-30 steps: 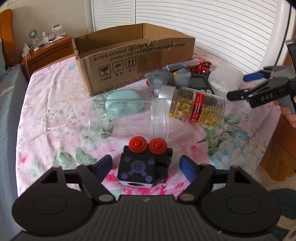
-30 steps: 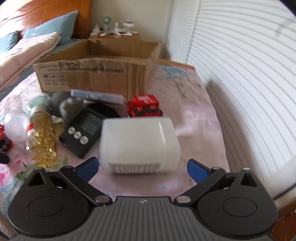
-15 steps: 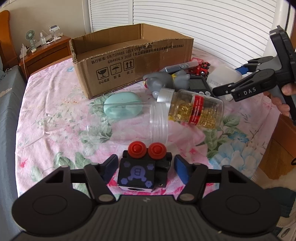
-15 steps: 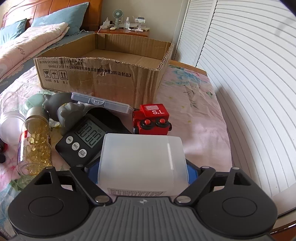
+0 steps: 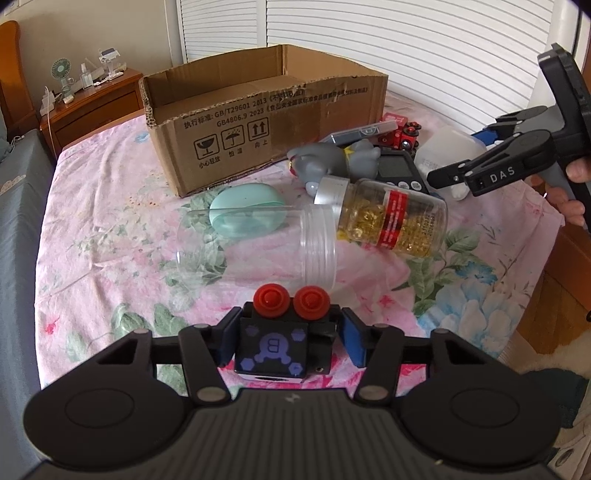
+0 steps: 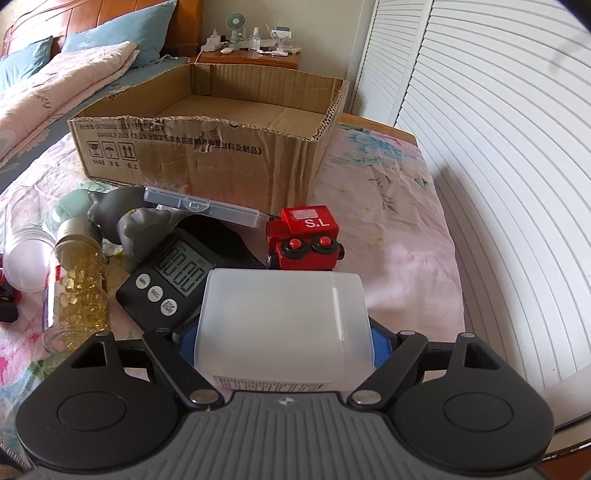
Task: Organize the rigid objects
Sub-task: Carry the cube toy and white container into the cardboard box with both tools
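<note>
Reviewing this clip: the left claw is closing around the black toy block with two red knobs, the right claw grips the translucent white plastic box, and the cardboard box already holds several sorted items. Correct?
Not quite. The open brown cardboard box is empty; the right wrist view shows only its bare floor. The rest stands: left claw around the black toy block with two red knobs, right claw gripping the translucent white plastic box.

Daylight fills a bedroom with pale cream walls point(image 6: 295, 29). White louvred doors point(image 6: 498, 147) run along one side, their slats curving in the fisheye view. A pink floral bedspread point(image 5: 103, 258) covers the near surface. Beside it stands a wooden nightstand point(image 5: 96, 99) carrying a small green fan point(image 5: 61, 72) and what seem to be little bottles. A wooden headboard point(image 6: 55, 18) backs blue pillows point(image 6: 122, 33) and a folded pink quilt point(image 6: 48, 92).
</note>
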{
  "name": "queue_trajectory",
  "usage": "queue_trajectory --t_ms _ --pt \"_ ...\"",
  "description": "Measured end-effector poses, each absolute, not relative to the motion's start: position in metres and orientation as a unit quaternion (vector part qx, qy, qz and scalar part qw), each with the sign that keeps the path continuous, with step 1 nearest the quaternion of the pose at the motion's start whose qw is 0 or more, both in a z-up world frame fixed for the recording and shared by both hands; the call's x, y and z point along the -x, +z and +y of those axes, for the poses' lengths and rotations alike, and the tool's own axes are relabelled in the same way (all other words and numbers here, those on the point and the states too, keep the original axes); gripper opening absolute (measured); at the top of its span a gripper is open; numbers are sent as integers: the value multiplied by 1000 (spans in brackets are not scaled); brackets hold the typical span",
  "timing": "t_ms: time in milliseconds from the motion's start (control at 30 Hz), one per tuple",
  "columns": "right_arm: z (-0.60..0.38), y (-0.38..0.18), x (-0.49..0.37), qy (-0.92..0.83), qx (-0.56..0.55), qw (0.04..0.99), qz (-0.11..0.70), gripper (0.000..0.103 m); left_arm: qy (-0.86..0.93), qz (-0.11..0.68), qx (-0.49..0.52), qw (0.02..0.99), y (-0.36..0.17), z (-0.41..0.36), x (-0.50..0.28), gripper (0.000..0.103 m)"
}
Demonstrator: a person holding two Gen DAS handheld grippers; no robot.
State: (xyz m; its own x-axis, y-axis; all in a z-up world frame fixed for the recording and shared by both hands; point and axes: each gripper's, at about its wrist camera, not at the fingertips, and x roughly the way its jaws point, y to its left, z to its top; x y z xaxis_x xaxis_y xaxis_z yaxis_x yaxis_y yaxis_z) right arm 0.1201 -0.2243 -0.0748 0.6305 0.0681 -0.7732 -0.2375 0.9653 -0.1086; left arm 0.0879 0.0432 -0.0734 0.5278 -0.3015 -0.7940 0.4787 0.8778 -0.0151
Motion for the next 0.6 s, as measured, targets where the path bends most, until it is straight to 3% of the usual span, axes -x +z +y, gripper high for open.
queue_trajectory --t_ms 600 --pt "-222 -65 -110 101 108 893 426 87 -220 437 -102 866 -74 46 -80 55"
